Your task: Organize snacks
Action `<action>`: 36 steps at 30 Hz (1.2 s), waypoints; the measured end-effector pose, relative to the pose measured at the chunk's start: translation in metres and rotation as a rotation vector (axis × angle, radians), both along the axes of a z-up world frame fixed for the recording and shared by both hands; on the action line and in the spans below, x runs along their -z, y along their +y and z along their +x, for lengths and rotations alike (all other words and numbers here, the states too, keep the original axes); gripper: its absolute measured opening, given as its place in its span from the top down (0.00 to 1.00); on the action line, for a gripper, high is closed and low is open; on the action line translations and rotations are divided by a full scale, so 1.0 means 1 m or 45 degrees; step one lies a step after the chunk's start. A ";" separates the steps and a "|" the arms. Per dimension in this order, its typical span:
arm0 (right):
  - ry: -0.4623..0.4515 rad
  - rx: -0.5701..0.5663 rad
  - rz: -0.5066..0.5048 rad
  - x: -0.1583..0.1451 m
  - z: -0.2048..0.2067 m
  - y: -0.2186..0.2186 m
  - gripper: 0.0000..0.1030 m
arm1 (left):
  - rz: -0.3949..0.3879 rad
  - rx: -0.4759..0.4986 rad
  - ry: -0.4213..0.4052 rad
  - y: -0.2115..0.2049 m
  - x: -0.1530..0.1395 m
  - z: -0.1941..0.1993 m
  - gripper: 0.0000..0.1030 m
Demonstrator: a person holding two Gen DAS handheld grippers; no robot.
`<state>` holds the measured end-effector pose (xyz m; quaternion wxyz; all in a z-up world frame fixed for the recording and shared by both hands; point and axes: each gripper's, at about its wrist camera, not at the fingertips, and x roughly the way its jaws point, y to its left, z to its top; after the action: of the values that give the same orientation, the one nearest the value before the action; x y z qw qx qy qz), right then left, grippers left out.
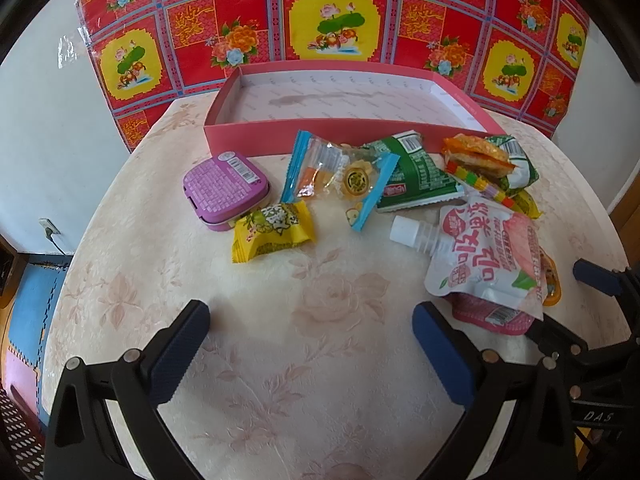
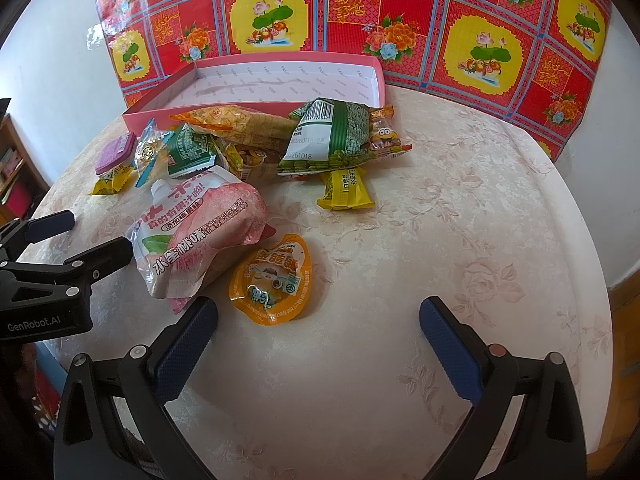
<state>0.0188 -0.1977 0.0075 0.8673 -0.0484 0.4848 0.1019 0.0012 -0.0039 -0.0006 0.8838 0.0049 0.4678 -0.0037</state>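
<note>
Snacks lie scattered in front of a shallow pink box (image 1: 280, 132), which shows empty (image 2: 256, 106). Among them: a purple tin (image 1: 226, 190), a yellow packet (image 1: 272, 230), a clear blue-edged packet (image 1: 340, 176), a green packet (image 1: 416, 178) and a white-pink spout pouch (image 1: 488, 256). My left gripper (image 1: 312, 328) is open over bare cloth near the pouch. My right gripper (image 2: 320, 334) is open just in front of an orange jelly cup (image 2: 272, 280) and beside the pouch (image 2: 200, 232). A green bean pack (image 2: 332, 136) and a yellow bar (image 2: 346, 190) lie further back.
The round table (image 2: 460, 240) has a pale floral cloth, with its edge close on the right. A red and yellow patterned sheet (image 1: 332, 20) hangs on the wall behind the box. The left gripper's fingers (image 2: 100, 258) show at the left of the right wrist view.
</note>
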 end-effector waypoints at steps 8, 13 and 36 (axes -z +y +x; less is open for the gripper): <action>0.011 -0.029 0.009 -0.004 0.000 0.003 0.08 | -0.012 0.027 0.002 0.001 -0.009 0.003 0.07; -0.031 -0.063 0.008 -0.011 -0.004 0.008 0.12 | -0.041 0.019 -0.045 0.013 -0.016 -0.003 0.09; -0.032 -0.086 0.034 -0.007 0.005 0.009 0.25 | -0.096 -0.186 -0.095 0.070 -0.025 0.055 0.29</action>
<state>0.0238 -0.1886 0.0148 0.8700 -0.0546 0.4705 0.1369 0.0563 0.0666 0.0244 0.8982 -0.0623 0.4330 0.0433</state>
